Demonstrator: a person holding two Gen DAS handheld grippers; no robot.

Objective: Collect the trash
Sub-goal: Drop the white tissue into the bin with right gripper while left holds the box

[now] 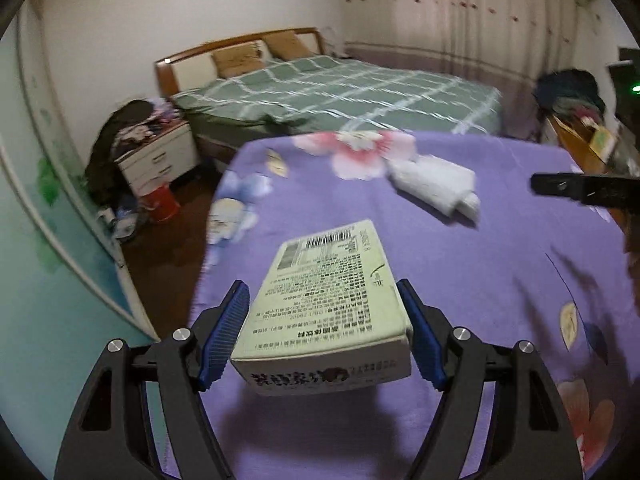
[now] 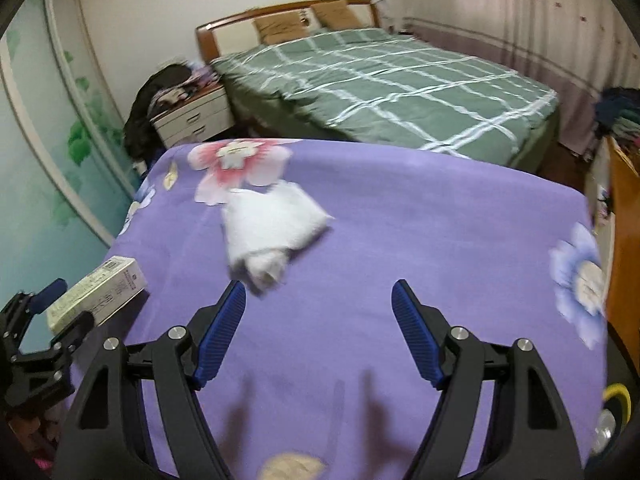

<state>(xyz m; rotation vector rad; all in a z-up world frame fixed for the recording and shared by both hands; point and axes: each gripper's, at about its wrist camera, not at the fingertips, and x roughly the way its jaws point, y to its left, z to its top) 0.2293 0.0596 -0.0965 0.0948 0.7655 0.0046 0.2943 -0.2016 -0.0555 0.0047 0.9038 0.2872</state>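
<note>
A pale green carton (image 1: 328, 292) with a barcode and small print hangs above the purple flowered blanket (image 1: 480, 280), and my left gripper (image 1: 321, 284) is shut on its two long sides. The right wrist view shows the same carton (image 2: 100, 292) in the left gripper (image 2: 68, 306) at the blanket's left edge. A crumpled white wad (image 1: 436, 188) lies farther back on the blanket. My right gripper (image 2: 319, 283) is open with nothing between its fingers. It hovers over the blanket (image 2: 400, 220), with the white wad (image 2: 272, 228) just ahead of its left finger. One right finger (image 1: 560, 188) juts in at the right of the left wrist view.
A bed with a green plaid cover (image 1: 340, 92) stands behind the blanket. A white nightstand (image 1: 160, 160) piled with clothes and a red bucket (image 1: 162, 202) are at the left. A painted sliding door (image 2: 48, 152) lines the left wall. Wooden furniture (image 2: 624, 240) is at the right.
</note>
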